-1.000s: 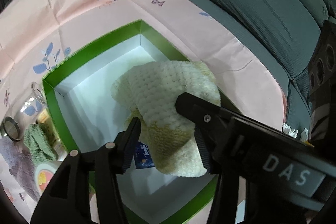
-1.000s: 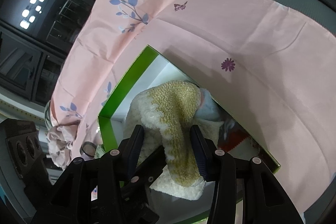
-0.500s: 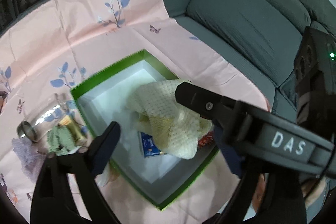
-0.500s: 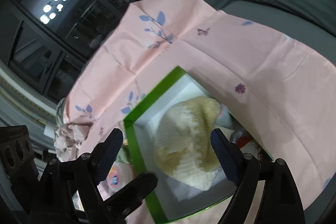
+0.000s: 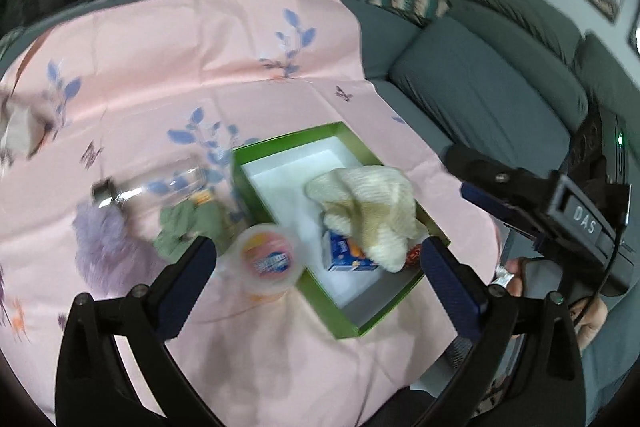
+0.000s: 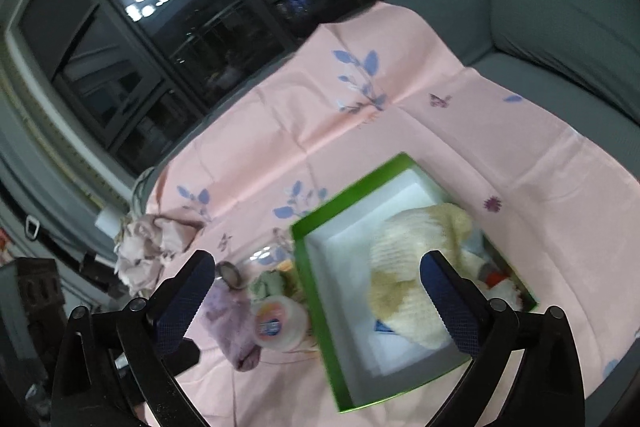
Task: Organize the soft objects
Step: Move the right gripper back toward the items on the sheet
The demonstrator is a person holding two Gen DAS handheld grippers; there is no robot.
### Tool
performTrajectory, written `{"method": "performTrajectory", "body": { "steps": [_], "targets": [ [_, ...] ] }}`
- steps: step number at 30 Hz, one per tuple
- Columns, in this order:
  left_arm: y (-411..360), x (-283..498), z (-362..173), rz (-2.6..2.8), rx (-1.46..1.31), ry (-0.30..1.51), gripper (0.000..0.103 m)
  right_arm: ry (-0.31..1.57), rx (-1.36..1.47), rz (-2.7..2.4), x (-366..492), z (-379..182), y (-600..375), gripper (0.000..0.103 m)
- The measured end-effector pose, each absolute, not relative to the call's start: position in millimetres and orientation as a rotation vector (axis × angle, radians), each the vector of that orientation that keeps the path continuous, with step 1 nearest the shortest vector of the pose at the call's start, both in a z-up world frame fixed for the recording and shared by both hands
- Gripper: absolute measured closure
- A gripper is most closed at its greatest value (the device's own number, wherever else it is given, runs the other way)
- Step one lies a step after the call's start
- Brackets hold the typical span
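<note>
A cream knitted cloth lies heaped in the green box with a white inside. It covers part of a small blue carton. My left gripper hovers above the box's near side, its jaws opening with nothing between them. My right gripper hangs over the box too, its jaws also opening with nothing between them. Left of the box lie a purple fluffy piece and a green cloth.
A pink-lidded tub and a glass jar on its side sit beside the box. A crumpled pinkish cloth lies at the far left of the pink tablecloth. A grey sofa stands to the right.
Both grippers have let go of the cream cloth, opened wide and pulled up and back from the box. The cloth now rests in the box.
</note>
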State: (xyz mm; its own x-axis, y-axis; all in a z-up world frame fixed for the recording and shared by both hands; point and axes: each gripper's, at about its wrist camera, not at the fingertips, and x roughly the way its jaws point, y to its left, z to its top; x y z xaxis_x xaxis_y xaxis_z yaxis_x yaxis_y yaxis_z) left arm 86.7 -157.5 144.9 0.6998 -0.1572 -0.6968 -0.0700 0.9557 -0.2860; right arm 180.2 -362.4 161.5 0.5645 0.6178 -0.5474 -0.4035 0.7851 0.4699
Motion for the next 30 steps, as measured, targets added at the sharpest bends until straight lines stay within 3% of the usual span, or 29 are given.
{"method": "performTrajectory", "body": {
  "steps": [13, 30],
  "targets": [
    [-57.9, -5.2, 114.2, 0.239, -0.483, 0.732, 0.001, 0.696, 0.1, 0.743, 132.0, 178.5, -284.2, 0.0],
    [3.9, -68.2, 61.0, 0.531, -0.549, 0.702, 0.003, 0.746, -0.227, 0.81, 81.6, 141.9, -177.8, 0.0]
  ]
}}
